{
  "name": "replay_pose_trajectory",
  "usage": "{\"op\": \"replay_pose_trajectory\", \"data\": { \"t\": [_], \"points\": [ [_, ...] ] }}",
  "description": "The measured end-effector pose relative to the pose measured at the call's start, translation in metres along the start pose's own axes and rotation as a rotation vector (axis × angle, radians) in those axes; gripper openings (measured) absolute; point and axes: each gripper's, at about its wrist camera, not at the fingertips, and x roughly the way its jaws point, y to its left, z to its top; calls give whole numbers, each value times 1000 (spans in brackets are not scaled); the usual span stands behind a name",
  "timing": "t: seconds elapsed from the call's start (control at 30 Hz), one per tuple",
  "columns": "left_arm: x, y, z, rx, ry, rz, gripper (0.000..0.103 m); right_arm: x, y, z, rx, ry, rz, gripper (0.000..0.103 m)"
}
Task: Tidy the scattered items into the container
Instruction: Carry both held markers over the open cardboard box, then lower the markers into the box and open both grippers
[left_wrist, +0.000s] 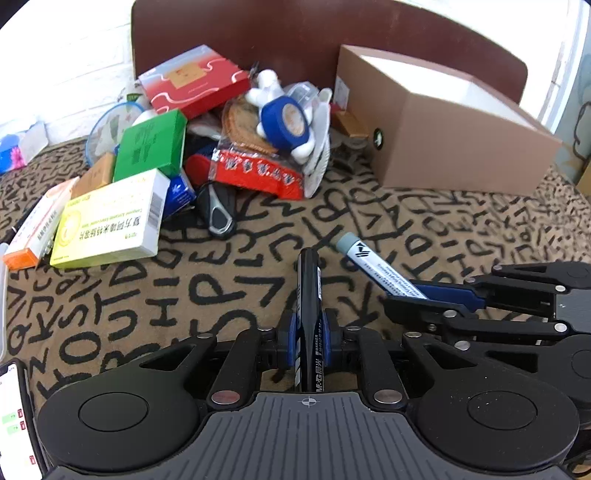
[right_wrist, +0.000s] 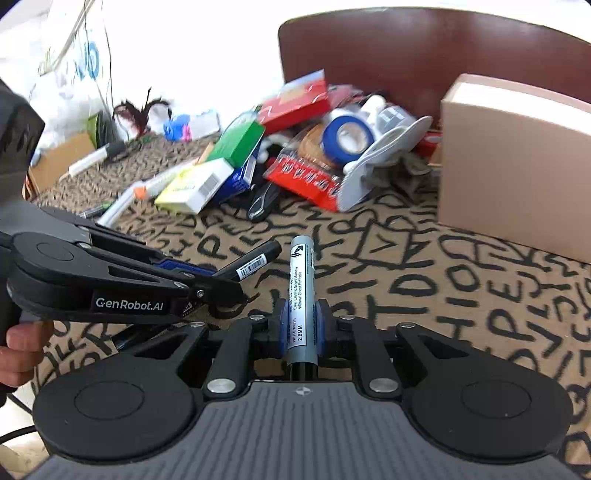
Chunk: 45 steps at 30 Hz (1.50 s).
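Partly hidden: black marker (left_wrist: 309, 295) barrel between left gripper (left_wrist: 309, 328) fingers

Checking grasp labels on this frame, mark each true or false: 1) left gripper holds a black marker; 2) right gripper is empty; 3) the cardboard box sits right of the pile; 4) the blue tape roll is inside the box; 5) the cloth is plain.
1) The left gripper holds the black marker. True.
2) The right gripper is empty. False: it is shut on the grey marker.
3) The box sits right of the pile. True.
4) The tape roll is in the box. False: it lies on the pile.
5) The cloth is plain. False: it is printed with black letters.
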Motion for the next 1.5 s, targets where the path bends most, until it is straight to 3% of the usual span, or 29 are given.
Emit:
{"op": "replay_pose_trajectory", "data": {
  "t": [0.3, 0.53, 0.87, 1.2, 1.5],
  "points": [
    [-23, -40, 47, 49, -110, -70, 10, -44, -20, 21, 13, -133, -24, 17],
    [-45, -85, 100, 102, -251, -129, 10, -88, -47, 57, -39, -264, -136, 17],
    [-36, -123, 178, 82, -311, -186, 10, -120, -87, 111, -97, -364, -332, 17],
    [13, -140, 240, 73, -273, -203, 10, -115, -144, 136, -57, -349, -496, 17],
    [108, -174, 268, 83, -97, -220, 11, -63, -217, 132, 43, -212, -544, 17]
  ]
}}
